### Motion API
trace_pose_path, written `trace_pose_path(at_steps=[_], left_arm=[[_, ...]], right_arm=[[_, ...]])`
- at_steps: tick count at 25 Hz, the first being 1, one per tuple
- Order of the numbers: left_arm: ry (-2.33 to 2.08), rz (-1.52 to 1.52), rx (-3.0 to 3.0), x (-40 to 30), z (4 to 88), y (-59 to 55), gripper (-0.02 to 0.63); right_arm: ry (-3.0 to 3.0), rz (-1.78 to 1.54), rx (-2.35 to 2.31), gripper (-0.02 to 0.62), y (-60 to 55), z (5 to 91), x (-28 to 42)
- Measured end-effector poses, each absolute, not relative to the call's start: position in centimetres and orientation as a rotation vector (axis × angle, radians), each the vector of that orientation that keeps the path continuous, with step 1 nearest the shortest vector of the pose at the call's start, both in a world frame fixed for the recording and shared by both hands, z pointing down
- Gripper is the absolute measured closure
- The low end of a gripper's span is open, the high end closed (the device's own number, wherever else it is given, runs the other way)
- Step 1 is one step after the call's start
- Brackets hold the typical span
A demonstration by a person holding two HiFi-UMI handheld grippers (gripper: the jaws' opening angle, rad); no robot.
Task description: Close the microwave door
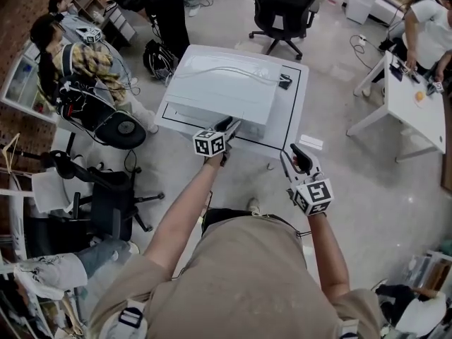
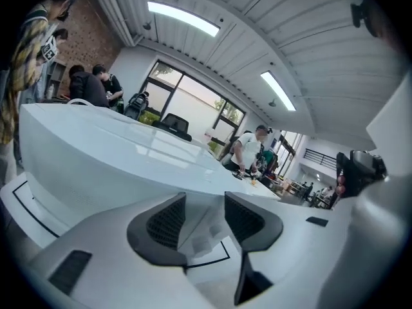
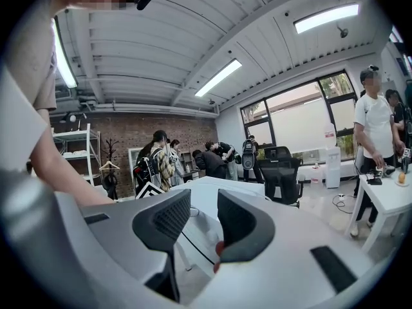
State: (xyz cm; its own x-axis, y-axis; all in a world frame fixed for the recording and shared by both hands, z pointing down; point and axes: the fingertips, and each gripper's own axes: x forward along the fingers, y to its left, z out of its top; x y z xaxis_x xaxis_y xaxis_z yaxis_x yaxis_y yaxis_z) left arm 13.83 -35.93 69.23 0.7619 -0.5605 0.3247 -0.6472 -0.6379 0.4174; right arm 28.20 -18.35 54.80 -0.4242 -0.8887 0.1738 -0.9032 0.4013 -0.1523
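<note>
The white microwave (image 1: 219,87) stands on a white table (image 1: 295,101) marked with a black outline. My left gripper (image 1: 232,126) is at the microwave's front right corner, level with its front face. In the left gripper view the microwave's body (image 2: 109,159) fills the left, and a white edge of it lies in the gap of the left gripper (image 2: 203,221), against the left pad only. From here I cannot tell how the door stands. My right gripper (image 1: 293,155) hangs open off the table's front right with nothing between its fingers; in its own view the right gripper (image 3: 203,221) frames the table (image 3: 196,234).
A small black object (image 1: 284,82) lies on the table's far right corner. A white side table (image 1: 409,104) stands to the right, office chairs (image 1: 282,6) behind and at the left (image 1: 106,189). Several people stand around. A paper (image 1: 311,143) lies on the floor.
</note>
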Motion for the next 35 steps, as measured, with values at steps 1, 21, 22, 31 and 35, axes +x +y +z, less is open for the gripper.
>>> trace_pose_path(at_steps=[1, 21, 22, 31, 35], left_arm=[[-0.884, 0.223, 2.455, 13.9, 68.7, -35.7, 0.411], [-0.87, -0.167, 2.786, 9.9, 48.2, -27.8, 0.41], [-0.861, -0.174, 2.8, 9.9, 47.3, -27.6, 0.41], [-0.901, -0.134, 2.889, 8.4, 44.7, -27.1, 0.409], [-0.942, -0.12, 2.867, 7.0, 47.1, -27.5, 0.41]], right_arm=[[-2.575, 0.34, 1.65, 0.462, -18.2, 54.8, 28.1], [-2.628, 0.189, 1.721, 0.462, -19.6, 51.1, 29.9], [-2.636, 0.176, 1.721, 0.462, -19.7, 50.6, 29.9], [-2.612, 0.064, 1.768, 0.462, -21.3, 49.0, 32.3], [-2.579, 0.02, 1.801, 0.462, -22.2, 49.8, 34.0]])
